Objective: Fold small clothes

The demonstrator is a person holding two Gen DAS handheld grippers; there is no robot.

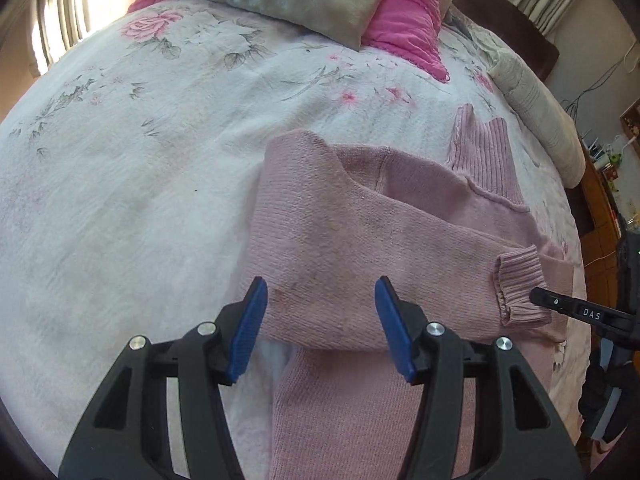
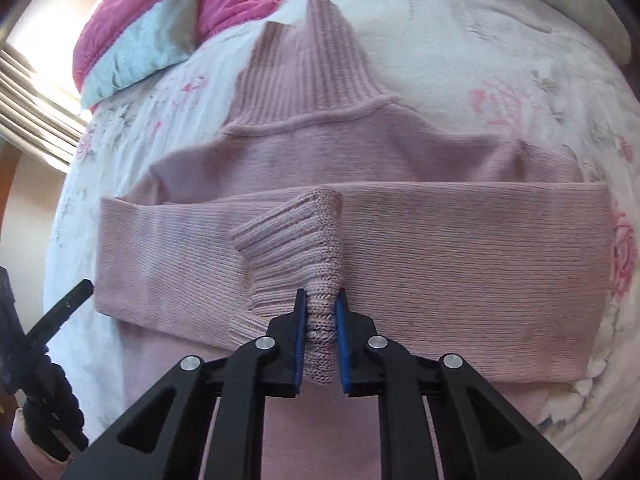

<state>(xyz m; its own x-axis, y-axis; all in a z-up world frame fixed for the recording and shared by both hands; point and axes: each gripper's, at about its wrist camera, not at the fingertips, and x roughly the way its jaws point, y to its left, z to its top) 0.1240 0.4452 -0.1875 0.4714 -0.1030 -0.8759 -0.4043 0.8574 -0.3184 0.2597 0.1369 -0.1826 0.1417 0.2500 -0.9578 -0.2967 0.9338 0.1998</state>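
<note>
right wrist view shows the right gripper [image 2: 321, 312] pinched tight on the ribbed cuff [image 2: 296, 240] of the pink sweater [image 2: 440, 240]. it probably holds the cuff so the sleeve can lie flat across the sweater's chest. the sweater lies spread on the flowery bed cover [image 1: 120, 200], neck [image 2: 308, 68] pointing away. the left gripper [image 1: 320, 320] hangs wide apart, holding nothing, just above the sweater's other folded sleeve.

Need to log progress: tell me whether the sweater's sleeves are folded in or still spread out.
Folded in. Both sleeves lie across the pink sweater; the right gripper is pinching one ribbed cuff over the chest.
</note>
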